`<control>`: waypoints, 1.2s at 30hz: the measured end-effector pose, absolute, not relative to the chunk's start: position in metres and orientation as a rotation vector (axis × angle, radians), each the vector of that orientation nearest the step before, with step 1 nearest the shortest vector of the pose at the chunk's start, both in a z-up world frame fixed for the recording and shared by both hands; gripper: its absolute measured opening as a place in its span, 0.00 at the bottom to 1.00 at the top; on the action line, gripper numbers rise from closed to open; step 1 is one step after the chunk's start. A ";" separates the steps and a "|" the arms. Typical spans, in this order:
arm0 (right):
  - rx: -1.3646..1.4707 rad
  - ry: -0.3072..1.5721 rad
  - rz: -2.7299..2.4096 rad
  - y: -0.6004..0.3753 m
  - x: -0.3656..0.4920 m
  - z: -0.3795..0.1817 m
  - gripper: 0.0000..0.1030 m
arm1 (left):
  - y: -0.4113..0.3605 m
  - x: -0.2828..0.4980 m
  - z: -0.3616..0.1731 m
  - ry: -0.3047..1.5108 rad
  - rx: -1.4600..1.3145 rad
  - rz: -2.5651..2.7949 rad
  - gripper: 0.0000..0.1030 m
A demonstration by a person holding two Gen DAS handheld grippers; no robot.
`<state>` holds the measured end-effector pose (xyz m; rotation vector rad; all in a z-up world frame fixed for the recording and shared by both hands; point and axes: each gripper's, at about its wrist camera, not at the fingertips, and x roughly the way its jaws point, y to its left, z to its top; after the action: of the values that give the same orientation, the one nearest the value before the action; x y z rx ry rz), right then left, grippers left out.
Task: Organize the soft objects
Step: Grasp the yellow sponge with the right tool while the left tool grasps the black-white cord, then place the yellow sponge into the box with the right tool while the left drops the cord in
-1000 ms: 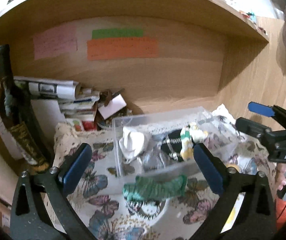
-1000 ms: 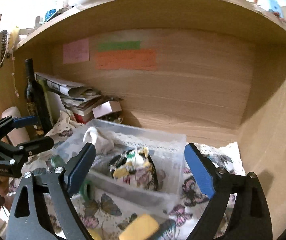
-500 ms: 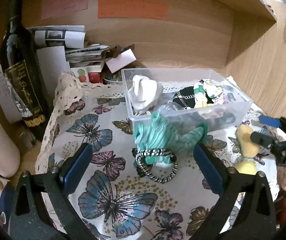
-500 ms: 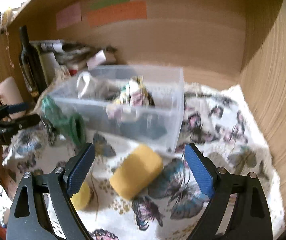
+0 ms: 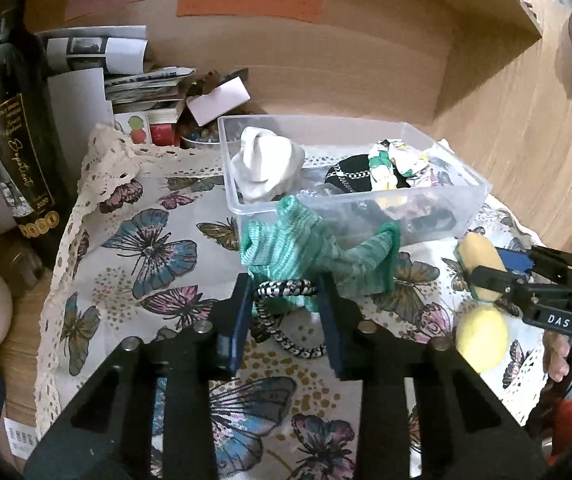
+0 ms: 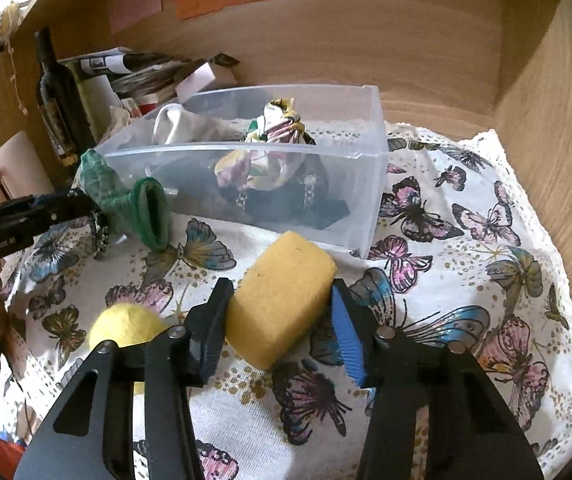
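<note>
Two grips set: left gripper pinches green sock with hair tie; right gripper squeezes sponge. Bin at 12 o'clock, presumably their destination.

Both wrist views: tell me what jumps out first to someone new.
The yellow sponge sits between the right gripper's fingers on the butterfly cloth, just in front of the clear bin. To its left, the left gripper closes around a green sock and a black-and-white band. A yellow ball lies beside the sponge.
</note>
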<state>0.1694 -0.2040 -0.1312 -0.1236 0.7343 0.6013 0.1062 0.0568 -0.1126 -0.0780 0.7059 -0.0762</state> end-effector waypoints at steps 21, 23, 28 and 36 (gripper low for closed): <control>-0.078 0.460 0.590 -0.210 0.163 -0.057 0.41 | 0.041 0.084 -0.031 0.459 -0.046 -0.105 0.22; -0.077 0.438 0.591 -0.207 0.168 -0.050 0.41 | 0.037 0.090 -0.023 0.439 -0.041 -0.104 0.22; -0.101 0.401 0.571 -0.199 0.183 -0.039 0.41 | 0.034 0.111 -0.015 0.432 -0.045 -0.105 0.22; -0.157 0.465 0.548 -0.182 0.221 -0.050 0.41 | 0.028 0.151 -0.028 0.488 -0.059 -0.104 0.22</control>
<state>0.2207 -0.1821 -0.0503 -0.1567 0.4646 0.5482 0.1511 0.0281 -0.0280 -0.0592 0.4875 -0.1045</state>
